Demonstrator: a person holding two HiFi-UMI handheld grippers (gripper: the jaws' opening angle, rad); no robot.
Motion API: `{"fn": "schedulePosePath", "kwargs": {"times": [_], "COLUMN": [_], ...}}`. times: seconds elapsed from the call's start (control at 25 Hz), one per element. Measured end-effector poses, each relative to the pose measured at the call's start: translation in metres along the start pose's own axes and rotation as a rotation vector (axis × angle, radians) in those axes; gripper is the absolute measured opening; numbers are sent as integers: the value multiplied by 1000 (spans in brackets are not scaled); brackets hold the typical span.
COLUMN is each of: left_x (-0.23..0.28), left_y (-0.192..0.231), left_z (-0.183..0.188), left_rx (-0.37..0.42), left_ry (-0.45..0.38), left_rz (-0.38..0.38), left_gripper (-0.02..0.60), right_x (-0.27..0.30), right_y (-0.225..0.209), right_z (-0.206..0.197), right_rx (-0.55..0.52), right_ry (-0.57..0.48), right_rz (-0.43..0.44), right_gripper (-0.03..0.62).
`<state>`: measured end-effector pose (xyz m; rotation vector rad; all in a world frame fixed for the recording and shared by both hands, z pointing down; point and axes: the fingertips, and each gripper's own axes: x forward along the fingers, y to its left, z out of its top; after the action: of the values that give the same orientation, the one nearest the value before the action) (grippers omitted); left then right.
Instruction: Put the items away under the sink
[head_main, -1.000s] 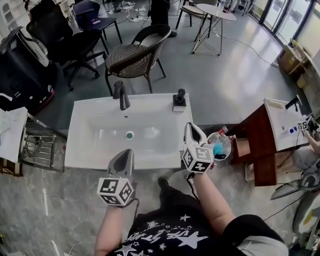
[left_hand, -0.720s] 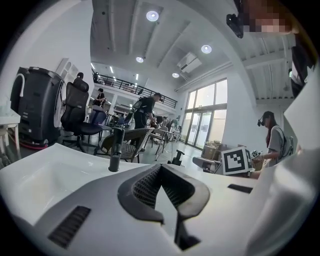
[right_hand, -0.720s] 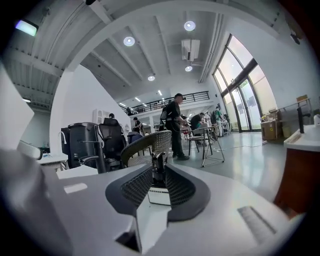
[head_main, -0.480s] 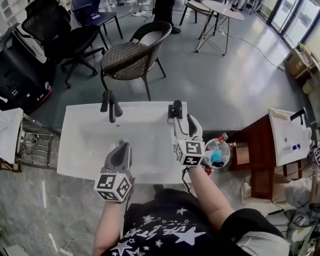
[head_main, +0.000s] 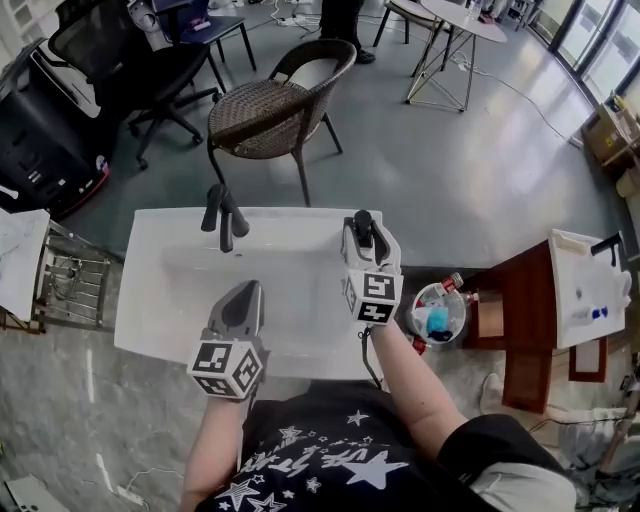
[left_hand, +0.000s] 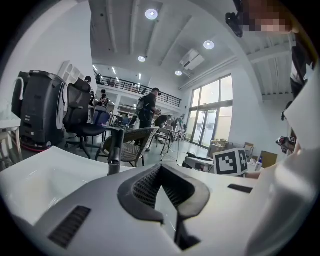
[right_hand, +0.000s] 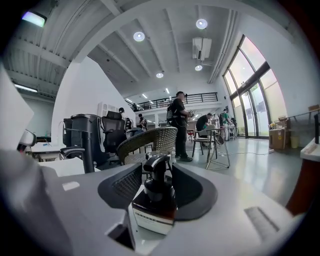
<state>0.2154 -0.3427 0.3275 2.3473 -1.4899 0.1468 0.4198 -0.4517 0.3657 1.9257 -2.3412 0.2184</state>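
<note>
A dark pump bottle (head_main: 362, 220) stands on the back right corner of the white sink (head_main: 160, 300). My right gripper (head_main: 364, 236) reaches over the basin, and its jaws have just been opening. The bottle (right_hand: 154, 202) stands between them with a little room at each side, so the pads are not pressing on it. My left gripper (head_main: 246, 292) hovers over the front of the basin, to the right of the black faucet (head_main: 222, 218). In the left gripper view its tips (left_hand: 160, 168) meet with nothing between them, and the faucet (left_hand: 115, 150) rises just beyond.
A round bin (head_main: 437, 312) holding bottles sits on the floor right of the sink, next to a wooden stand (head_main: 520, 300) with a second basin. A wicker chair (head_main: 275, 105) is behind the sink. A metal rack (head_main: 70, 285) is at the left.
My right gripper has left the bin at the right, swung in to the sink's back right corner and opened round the pump bottle. The left gripper moved forward over the basin.
</note>
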Motion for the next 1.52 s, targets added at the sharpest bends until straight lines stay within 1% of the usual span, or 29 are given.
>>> {"fn": "schedulePosePath", "kwargs": {"times": [0.08, 0.28, 0.4, 0.52, 0.64, 0.92, 1.08, 1.24, 1.4, 1.52], "left_x": [5, 13, 16, 16, 13, -10, -36, -75, -131, -181], "left_y": [2, 7, 10, 11, 10, 7, 7, 7, 9, 16], "left_z": [0, -1, -4, -4, -4, -9, -12, -21, -31, -44], "left_rx": [2, -1, -3, -3, -4, -14, -23, -29, -44, -50], "left_ry": [4, 14, 23, 24, 24, 13, -6, -20, -42, -51], "left_rz": [0, -3, -5, -10, -15, -17, -10, 6, 44, 82], "left_gripper": [9, 9, 9, 9, 9, 9, 9, 9, 9, 9], "right_x": [5, 16, 17, 16, 9, -25, -51, -83, -121, -154], "right_y": [-3, -5, -4, -3, 0, 17, 39, 68, 105, 143], "right_z": [1, 2, 1, 1, 2, 12, 21, 28, 31, 31], "right_rx": [-8, -51, -54, -38, -45, -67, -64, -76, -80, -75], "right_ry": [-9, -15, -4, 15, 20, 2, -15, -33, -44, -58], "right_rz": [-19, -37, -40, -12, 19, 87, 139, 184, 236, 285], "right_gripper": [174, 101, 100, 98, 97, 97, 97, 97, 97, 97]}}
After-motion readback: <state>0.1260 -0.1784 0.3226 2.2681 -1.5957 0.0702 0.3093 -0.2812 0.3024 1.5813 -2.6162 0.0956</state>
